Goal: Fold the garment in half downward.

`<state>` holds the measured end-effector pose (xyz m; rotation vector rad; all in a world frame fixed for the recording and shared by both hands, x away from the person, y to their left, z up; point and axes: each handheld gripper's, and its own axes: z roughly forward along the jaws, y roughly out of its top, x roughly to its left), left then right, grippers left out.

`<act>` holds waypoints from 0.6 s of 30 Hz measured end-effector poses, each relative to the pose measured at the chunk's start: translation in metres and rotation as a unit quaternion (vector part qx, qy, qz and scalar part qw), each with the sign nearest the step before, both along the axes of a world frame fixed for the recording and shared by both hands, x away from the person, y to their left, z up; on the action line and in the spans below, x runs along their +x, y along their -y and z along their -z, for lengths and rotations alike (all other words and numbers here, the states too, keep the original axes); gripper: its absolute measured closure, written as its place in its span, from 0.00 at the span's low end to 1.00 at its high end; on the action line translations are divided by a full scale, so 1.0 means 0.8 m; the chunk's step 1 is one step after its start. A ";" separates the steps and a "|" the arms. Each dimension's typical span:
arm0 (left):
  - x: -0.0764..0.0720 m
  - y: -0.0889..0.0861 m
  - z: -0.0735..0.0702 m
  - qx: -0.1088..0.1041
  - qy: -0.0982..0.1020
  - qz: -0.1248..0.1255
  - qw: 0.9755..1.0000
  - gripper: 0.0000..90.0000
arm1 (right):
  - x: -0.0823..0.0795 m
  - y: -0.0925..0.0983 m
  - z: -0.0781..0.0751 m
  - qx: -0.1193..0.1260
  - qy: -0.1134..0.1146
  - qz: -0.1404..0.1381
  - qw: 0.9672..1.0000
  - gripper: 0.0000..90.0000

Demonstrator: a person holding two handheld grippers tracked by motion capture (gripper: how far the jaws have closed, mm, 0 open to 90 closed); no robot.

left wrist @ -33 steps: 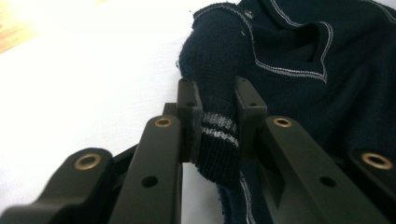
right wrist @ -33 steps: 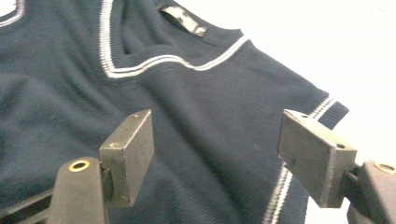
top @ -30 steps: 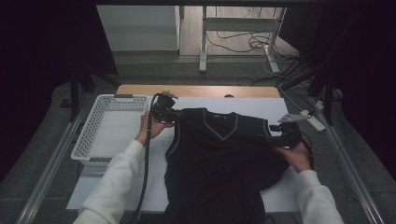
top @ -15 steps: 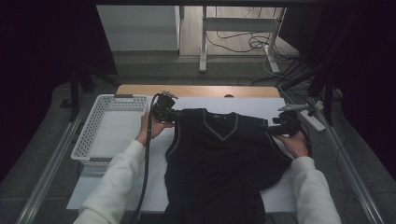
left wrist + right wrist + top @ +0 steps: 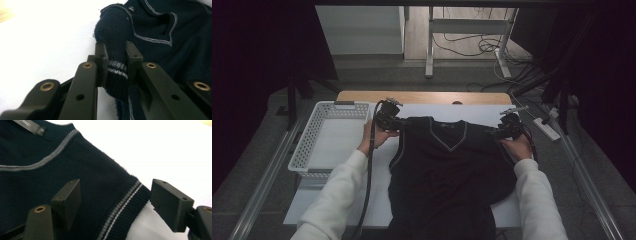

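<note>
The left tongs [image 5: 113, 60] are clenched on a bunched fold of a dark navy knitted vest [image 5: 160, 50], the striped ribbed edge of the armhole pinched between the two black pads. In the high view these left tongs [image 5: 393, 121] sit at the vest's upper left shoulder, just left of centre in the frame. The right tongs [image 5: 115, 202] are released, their pads standing wide apart on either side of the vest's other shoulder edge, one over the dark knit, the other over bare white surface, neither pressing the cloth. In the high view the right tongs [image 5: 506, 129] are at the vest's upper right corner.

The vest [image 5: 447, 175] lies flat, V-neck toward the top of the frame, on a white-covered worktop [image 5: 337, 195]. A white slotted basket [image 5: 307, 145] rests at the left of the worktop, beside the left hand [image 5: 374, 139].
</note>
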<state>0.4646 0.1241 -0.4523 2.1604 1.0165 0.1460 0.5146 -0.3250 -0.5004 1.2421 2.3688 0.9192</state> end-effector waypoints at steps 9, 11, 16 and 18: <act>0.000 -0.001 0.000 0.000 -0.001 -0.002 1.000 0.83 | 0.009 0.006 0.010 0.000 -0.019 0.013 1.000 0.27; 0.000 0.000 0.000 0.000 0.000 -0.001 1.000 0.83 | 0.010 0.005 0.013 0.002 -0.023 0.010 1.000 0.27; 0.000 -0.001 0.000 -0.001 -0.001 -0.002 1.000 0.83 | 0.006 0.002 0.012 -0.001 -0.020 -0.003 1.000 0.45; 0.000 -0.002 0.000 -0.002 -0.002 -0.002 1.000 0.83 | 0.003 0.001 0.010 -0.007 -0.019 -0.010 1.000 0.63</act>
